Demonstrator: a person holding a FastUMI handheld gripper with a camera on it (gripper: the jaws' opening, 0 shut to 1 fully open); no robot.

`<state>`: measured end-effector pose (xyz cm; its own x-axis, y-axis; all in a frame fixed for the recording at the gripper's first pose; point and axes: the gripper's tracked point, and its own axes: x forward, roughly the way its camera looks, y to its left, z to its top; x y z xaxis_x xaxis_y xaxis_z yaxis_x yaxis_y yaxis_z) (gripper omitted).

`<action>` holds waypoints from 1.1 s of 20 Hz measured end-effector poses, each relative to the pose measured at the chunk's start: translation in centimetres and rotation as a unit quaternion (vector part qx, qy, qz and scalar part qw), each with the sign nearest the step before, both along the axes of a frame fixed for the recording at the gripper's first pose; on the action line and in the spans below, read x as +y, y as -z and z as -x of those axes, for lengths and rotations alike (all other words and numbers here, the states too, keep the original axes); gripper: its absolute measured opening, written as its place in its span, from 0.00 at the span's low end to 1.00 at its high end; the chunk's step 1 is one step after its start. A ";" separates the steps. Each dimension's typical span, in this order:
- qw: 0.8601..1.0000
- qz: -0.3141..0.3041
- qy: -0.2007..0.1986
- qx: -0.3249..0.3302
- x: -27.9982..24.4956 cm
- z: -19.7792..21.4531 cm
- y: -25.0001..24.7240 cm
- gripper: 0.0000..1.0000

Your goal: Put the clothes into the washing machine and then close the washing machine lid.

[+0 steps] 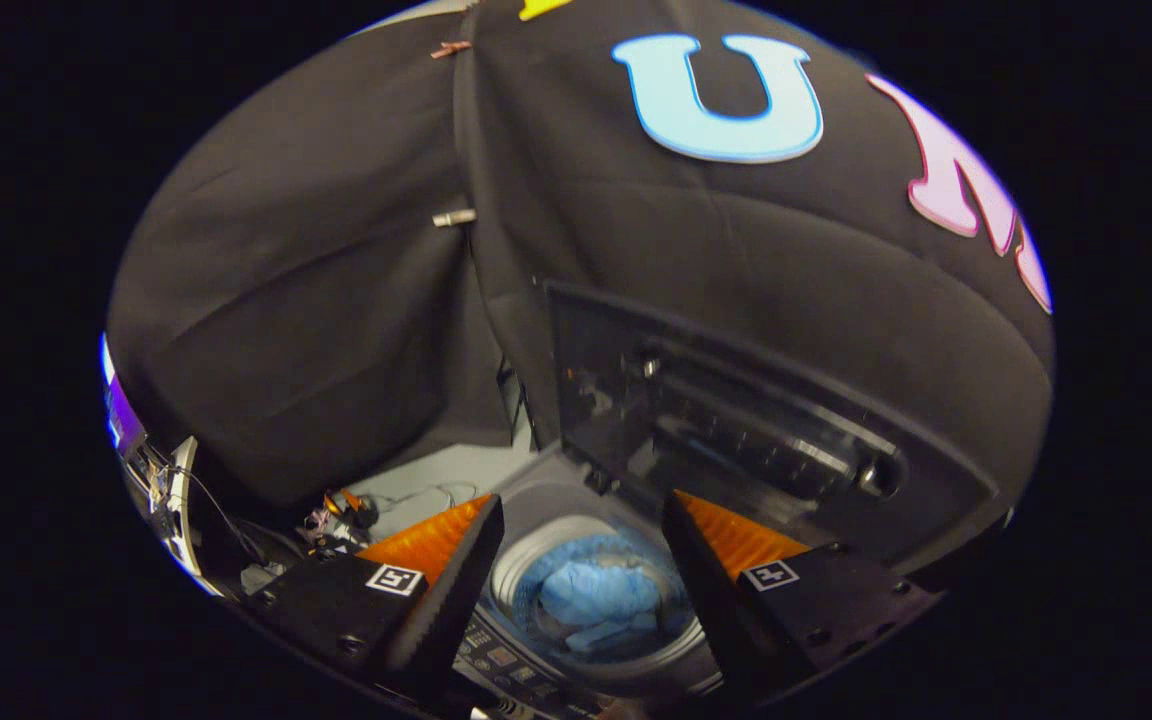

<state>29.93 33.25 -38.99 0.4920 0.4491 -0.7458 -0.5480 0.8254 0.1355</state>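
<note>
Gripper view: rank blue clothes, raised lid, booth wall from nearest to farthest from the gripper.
The gripper is open, holding nothing.
1. Blue clothes: in the washer drum, seen between the fingers, just below.
2. Raised lid: upright beyond the drum, ahead and to the right.
3. Booth wall: behind the lid.

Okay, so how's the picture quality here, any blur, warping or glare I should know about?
In the gripper view, fisheye warping bows the raised lid, which looks slightly motion-smeared with faint reflections in its dark panel; the booth is dim; the blue clothes in the drum are well lit and readable; the open gripper sits sharp above them.
</note>
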 end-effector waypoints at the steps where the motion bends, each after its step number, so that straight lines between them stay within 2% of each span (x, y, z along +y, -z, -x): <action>1: 0.999 -0.018 -0.003 -0.028 0.4 -0.8 -1.9 1.00; 5: 0.988 -0.071 0.019 -0.136 0.7 -4.6 -7.8 1.00; 9: 0.977 -0.089 0.092 -0.170 -3.8 -9.4 -11.0 0.99; 15: 0.963 -0.061 0.196 -0.176 -10.9 -14.1 -9.1 0.99; 22: 0.961 0.001 0.244 -0.129 -13.8 -14.8 -4.6 1.00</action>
<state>44.77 19.40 -34.35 0.8126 0.1170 -0.5709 -0.1114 0.9928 0.0448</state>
